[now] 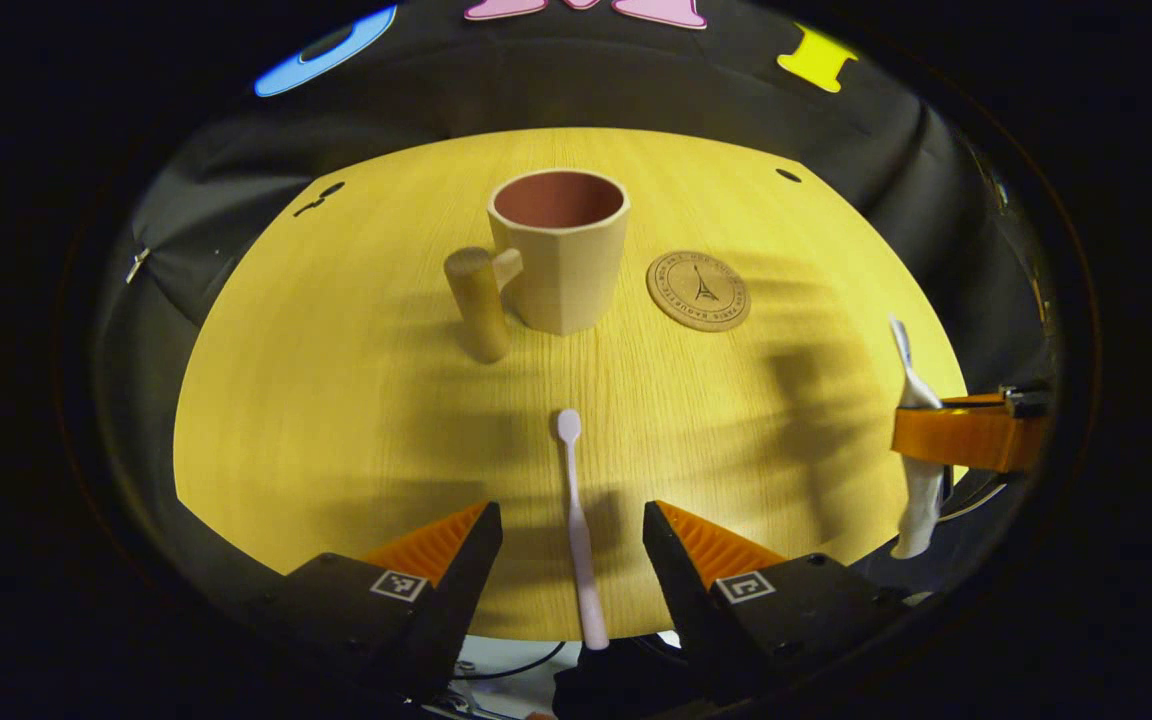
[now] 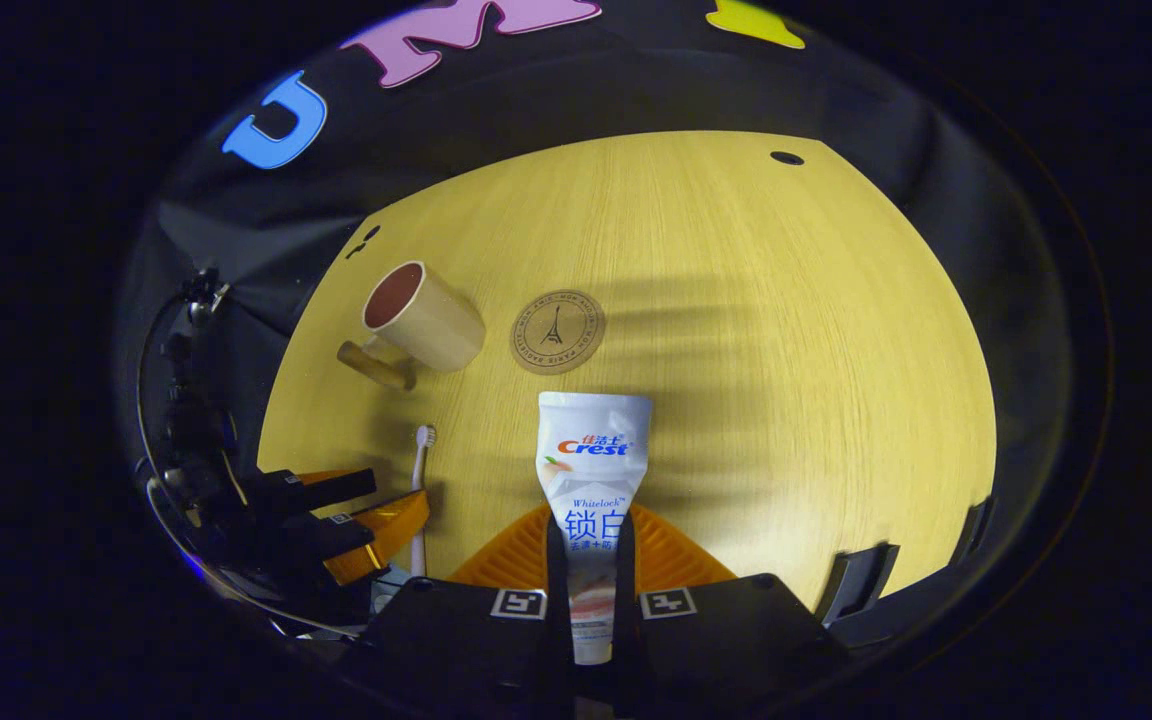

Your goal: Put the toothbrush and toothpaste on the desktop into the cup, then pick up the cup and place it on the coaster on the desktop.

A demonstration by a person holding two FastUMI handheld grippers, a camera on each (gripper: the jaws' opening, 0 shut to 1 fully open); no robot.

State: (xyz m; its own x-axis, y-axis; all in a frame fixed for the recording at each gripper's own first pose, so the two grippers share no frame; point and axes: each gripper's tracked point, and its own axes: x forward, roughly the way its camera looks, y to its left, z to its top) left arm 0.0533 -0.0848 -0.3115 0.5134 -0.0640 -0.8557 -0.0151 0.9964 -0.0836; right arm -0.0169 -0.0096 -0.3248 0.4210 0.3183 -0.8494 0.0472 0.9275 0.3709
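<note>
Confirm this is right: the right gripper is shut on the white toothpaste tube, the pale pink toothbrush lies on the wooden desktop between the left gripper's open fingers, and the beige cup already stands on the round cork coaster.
One thing is wrong: the beige cup stands on the wooden desktop beside the round cork coaster, not on it, as the left gripper view shows. The rest holds: the right gripper is shut on the white toothpaste tube, and the pale pink toothbrush lies between the left gripper's open fingers.

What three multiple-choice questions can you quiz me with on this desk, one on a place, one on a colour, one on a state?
1. Where is the coaster?
A. beside the cup
B. under the cup
C. inside the cup

2. What colour is the toothbrush?
A. green
B. pale pink
C. black

3. What state are the right tongs in?
A. open
B. shut on the toothpaste
C. shut on the cup

Key: 1 A, it lies apart from the cup. 2 B, its handle looks pale pink. 3 B, both fingers press the toothpaste.
</note>
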